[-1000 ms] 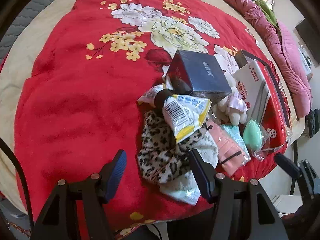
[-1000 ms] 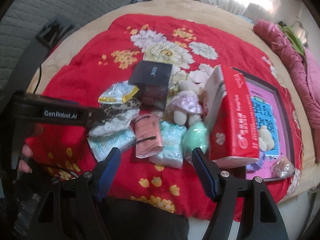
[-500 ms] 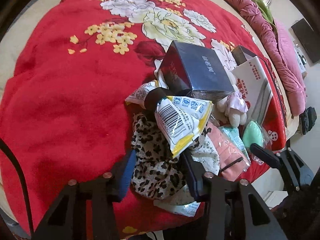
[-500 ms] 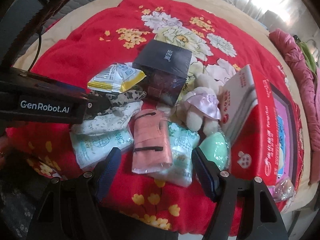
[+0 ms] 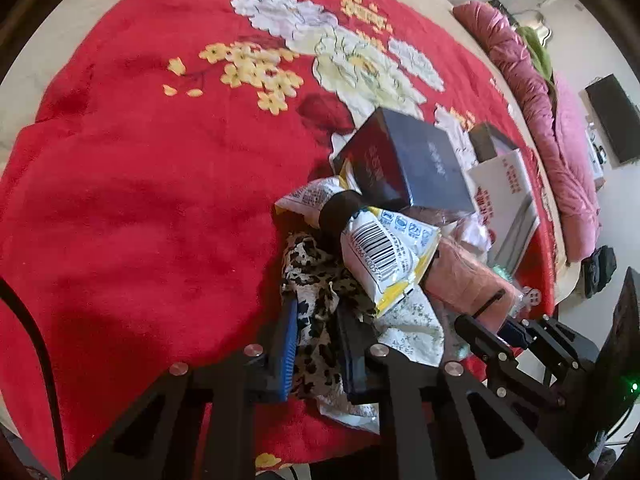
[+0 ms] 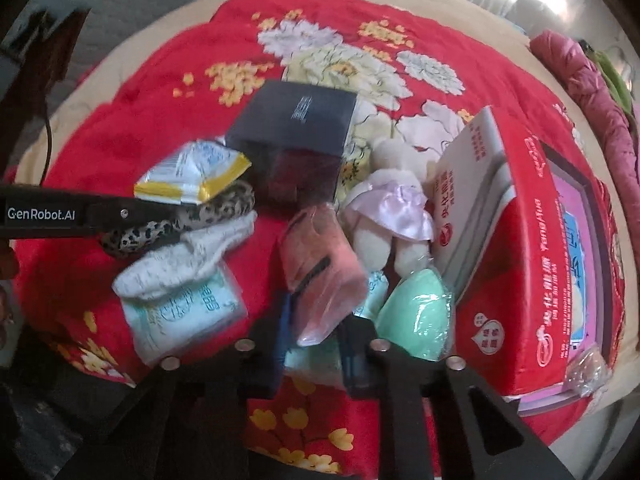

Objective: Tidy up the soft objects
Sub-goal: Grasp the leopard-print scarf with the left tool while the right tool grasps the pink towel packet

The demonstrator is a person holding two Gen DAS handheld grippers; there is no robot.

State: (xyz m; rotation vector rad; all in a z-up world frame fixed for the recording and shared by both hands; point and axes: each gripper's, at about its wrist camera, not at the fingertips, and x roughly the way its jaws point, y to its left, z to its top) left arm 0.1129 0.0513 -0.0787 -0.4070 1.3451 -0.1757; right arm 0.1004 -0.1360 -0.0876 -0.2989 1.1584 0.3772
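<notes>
**Both tongs clamped on soft items in the pile**

Left tongs (image 5: 316,344) are closed on the leopard-print cloth (image 5: 316,280), their blue pads pressed into its near end; in the right wrist view the same cloth (image 6: 192,220) runs out from under the black arm toward the middle of the heap. Right tongs (image 6: 314,342) grip the pink packet (image 6: 324,276), which stands tilted up between the two fingers, its lower end pinched.

All of it lies on a bed covered by a red floral blanket (image 6: 140,120). A yellow-edged snack packet (image 6: 192,172) rests on the leopard cloth, and a white floral cloth (image 6: 180,256) lies just under and nearer, on top of a pale green tissue pack (image 6: 184,316). Behind the pile sits a dark box (image 6: 296,120). To its right a plush doll in a lilac dress (image 6: 392,208) leans against a red tissue box (image 6: 520,248), with a mint-green sponge in clear wrap (image 6: 416,312) touching the box's near left corner. Pink bedding (image 5: 552,120) lies bunched along the far right edge.
</notes>
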